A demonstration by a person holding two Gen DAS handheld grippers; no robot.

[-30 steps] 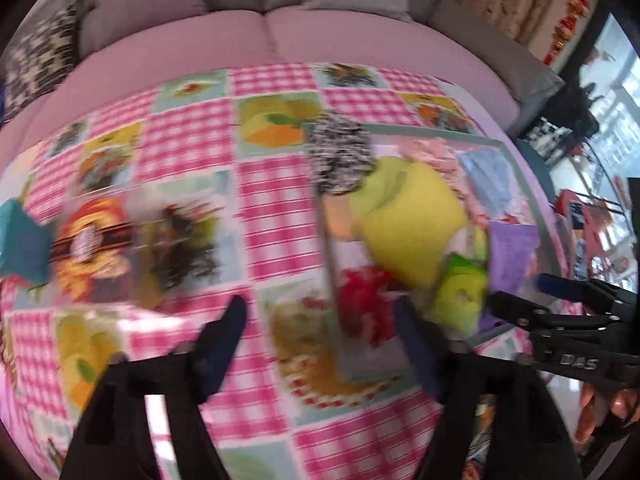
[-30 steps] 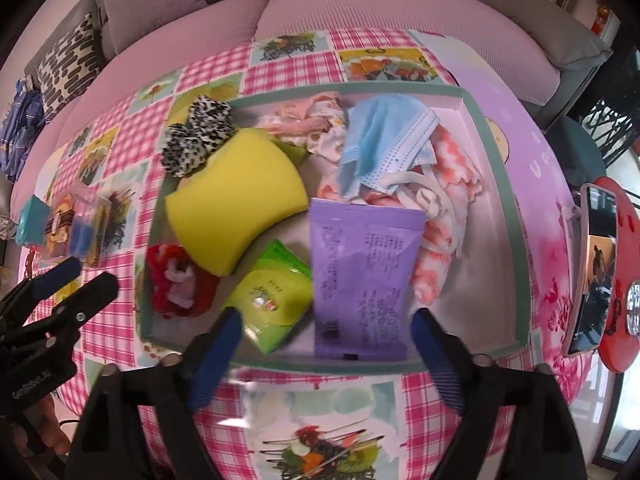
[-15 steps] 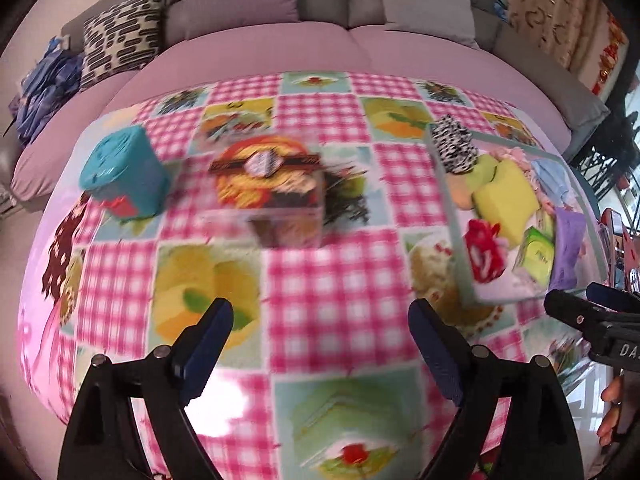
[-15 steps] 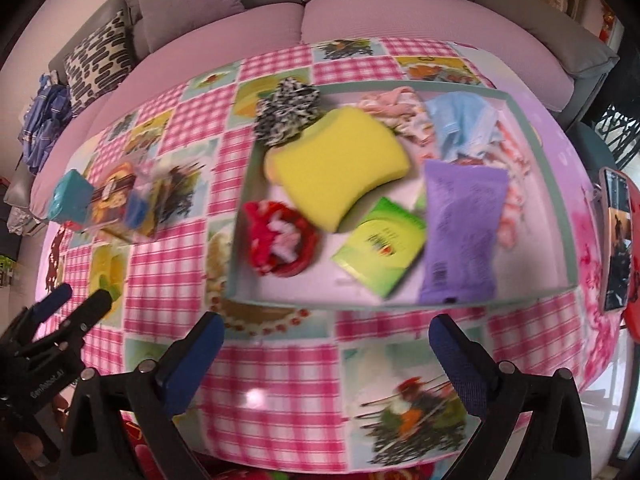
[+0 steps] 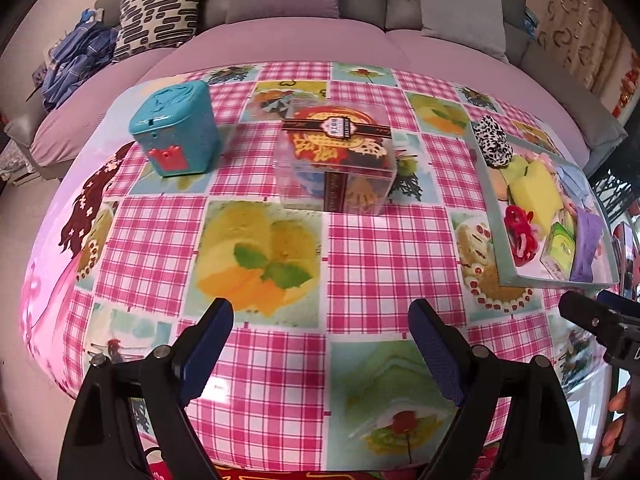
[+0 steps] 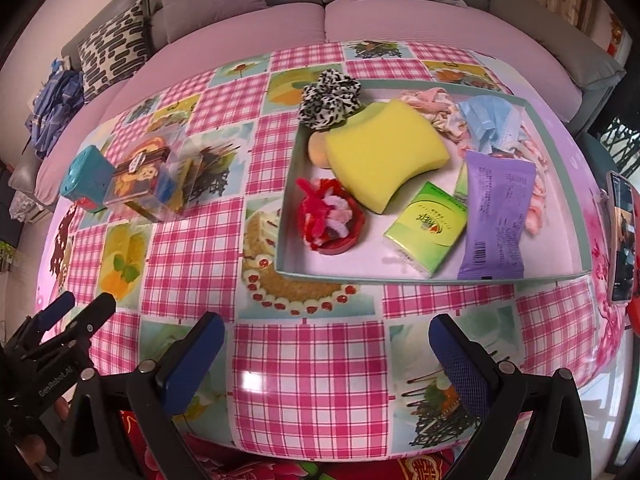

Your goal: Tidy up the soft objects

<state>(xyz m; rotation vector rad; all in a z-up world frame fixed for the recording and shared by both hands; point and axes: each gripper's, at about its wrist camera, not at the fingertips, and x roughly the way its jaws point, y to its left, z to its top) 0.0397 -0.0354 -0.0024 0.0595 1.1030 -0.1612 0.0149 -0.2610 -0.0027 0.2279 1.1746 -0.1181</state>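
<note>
A shallow grey-green tray (image 6: 420,278) on the right of the table holds soft things: a yellow sponge (image 6: 384,152), a green tissue pack (image 6: 426,228), a purple packet (image 6: 496,216), a blue face mask (image 6: 490,124), pink cloth (image 6: 430,100) and a red bowl of fuzzy wire (image 6: 330,218). A leopard scrunchie (image 6: 330,98) lies on the tray's far left corner. The tray also shows in the left wrist view (image 5: 496,216). My left gripper (image 5: 320,348) and right gripper (image 6: 326,354) are open and empty above the table's near edge.
A clear plastic box with a red label (image 5: 338,160) and a teal box (image 5: 174,128) stand on the pink checked tablecloth (image 5: 376,248). A phone (image 6: 620,240) lies at the table's right edge. A sofa with cushions (image 5: 280,20) runs behind.
Both grippers have pulled back from the tray towards the table's near edge. The left one has swung left, so the boxes now sit ahead of it. Both stay open.
</note>
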